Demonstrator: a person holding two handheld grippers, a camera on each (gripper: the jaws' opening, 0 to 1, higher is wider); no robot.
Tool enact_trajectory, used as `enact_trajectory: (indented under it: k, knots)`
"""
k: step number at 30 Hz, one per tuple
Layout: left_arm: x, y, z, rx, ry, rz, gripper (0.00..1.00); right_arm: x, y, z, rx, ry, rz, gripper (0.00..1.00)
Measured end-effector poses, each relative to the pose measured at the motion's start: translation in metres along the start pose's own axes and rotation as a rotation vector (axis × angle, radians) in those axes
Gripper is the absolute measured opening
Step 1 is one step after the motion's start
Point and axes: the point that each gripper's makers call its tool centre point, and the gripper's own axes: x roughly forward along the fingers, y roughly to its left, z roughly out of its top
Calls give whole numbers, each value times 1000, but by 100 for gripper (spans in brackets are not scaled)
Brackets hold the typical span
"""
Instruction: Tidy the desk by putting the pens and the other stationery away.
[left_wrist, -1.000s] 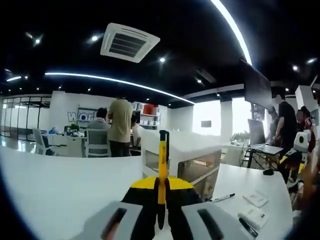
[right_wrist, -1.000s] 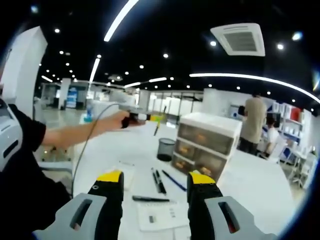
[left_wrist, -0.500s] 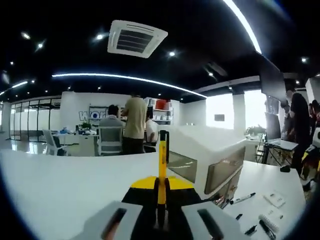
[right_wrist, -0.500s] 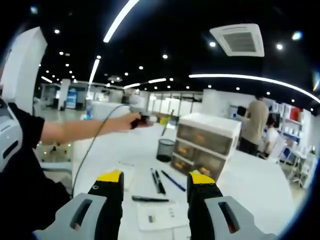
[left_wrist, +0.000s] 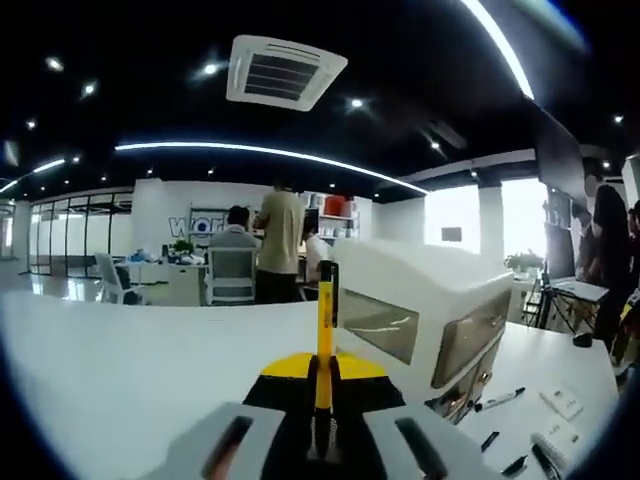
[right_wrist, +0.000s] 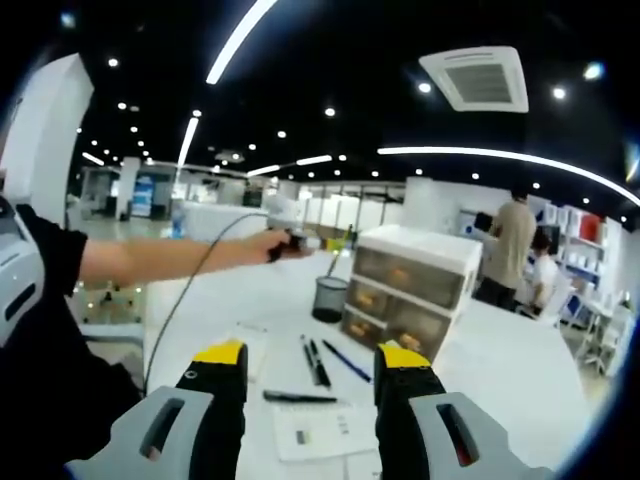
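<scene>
In the left gripper view, the yellow pen's (left_wrist: 325, 345) lower end was hidden between the jaws, and the notepad (left_wrist: 556, 447) at the lower right was cut off by the frame edge. In the right gripper view, the left gripper (right_wrist: 318, 241) was too small and blurred to show its jaws, and the print on the paper sheet (right_wrist: 322, 433) near the bottom was unreadable

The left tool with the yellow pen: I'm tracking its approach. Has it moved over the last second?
Yes. In the right gripper view, the left tool has travelled rightward, toward the mesh pen cup and drawer unit.
</scene>
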Motion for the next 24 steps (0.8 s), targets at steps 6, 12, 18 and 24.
enact_trajectory:
  k: [6, 12, 18, 24]
  knots:
    - [2, 6, -4, -38, -2, 3, 7, 0, 0, 0, 1, -1, -2, 48]
    - [7, 7, -8, -120, -8, -28, 16, 0, 1, 1, 0, -3, 4, 48]
    - [7, 15, -6, -66, 14, 11, 34, -1, 1, 2, -2, -4, 3, 48]
    - [7, 17, -2, -31, 30, 11, 48, 0, 2, 1, -2, 1, 3, 48]
